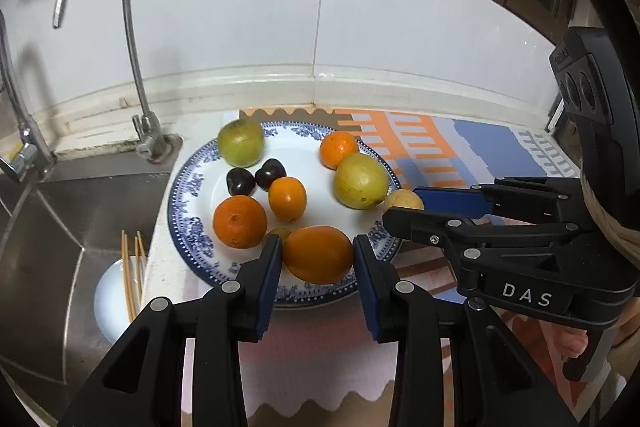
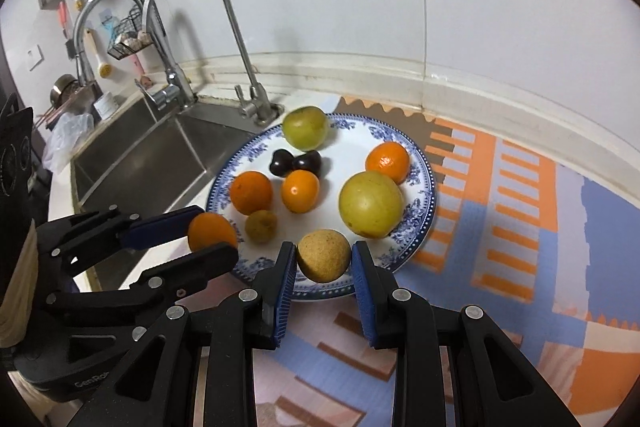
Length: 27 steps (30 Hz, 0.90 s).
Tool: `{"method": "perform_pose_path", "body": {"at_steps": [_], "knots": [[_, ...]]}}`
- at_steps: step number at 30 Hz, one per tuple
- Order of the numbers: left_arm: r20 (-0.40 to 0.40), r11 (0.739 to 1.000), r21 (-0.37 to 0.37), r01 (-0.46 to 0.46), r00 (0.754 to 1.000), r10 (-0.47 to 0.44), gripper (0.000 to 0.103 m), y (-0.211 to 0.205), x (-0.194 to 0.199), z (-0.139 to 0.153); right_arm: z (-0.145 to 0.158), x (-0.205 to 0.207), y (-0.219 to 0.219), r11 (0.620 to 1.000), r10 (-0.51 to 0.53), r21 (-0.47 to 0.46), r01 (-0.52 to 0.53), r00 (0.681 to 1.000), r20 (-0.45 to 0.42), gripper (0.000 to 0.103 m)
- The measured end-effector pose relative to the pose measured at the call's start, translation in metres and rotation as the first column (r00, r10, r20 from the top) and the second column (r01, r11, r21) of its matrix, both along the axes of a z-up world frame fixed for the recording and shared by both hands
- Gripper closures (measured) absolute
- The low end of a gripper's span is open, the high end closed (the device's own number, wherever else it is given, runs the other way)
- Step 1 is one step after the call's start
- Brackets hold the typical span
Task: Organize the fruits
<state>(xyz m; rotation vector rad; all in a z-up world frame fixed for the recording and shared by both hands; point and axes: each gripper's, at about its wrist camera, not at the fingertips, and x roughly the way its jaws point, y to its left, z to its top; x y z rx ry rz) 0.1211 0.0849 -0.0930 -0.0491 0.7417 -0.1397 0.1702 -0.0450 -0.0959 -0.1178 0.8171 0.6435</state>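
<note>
Left gripper (image 1: 316, 255) angling down at lower centre, clamping an orange fruit (image 1: 318, 254) over the blue-rimmed plate (image 1: 188, 183), right gripper (image 2: 324, 259) gripping a tan fruit (image 2: 324, 255) at the plate's near edge, sink (image 2: 160, 155) lying left, patterned mat (image 2: 500, 195) right.

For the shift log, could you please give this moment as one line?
left gripper: shut on orange fruit | right gripper: shut on tan fruit | both over plate | seven fruits lie on it

Even indoor lighting; soft faucet (image 1: 120, 39) shadows on the wall. Fisheye bending and dark vignette at frame edges; centre sharp.
</note>
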Motion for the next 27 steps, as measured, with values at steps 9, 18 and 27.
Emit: {"method": "perform_pose_path", "body": {"at_steps": [9,18,27], "knots": [[-0.037,0.999,-0.036,-0.039,0.999,0.038,0.055,0.003,0.011,-0.002,-0.007,0.019,-0.001,0.999,-0.015,0.033,0.016,0.999,-0.036,0.073],[0.005,0.992,0.013,-0.128,0.992,0.128,0.044,0.007,-0.012,0.02,0.004,0.011,-0.013,0.997,-0.046,0.055,0.046,0.999,-0.009,0.059],[0.072,0.984,0.059,-0.168,0.984,0.163,0.025,-0.01,-0.052,0.049,0.034,-0.032,-0.048,0.991,-0.137,0.017,0.136,0.983,0.12,0.053]]}}
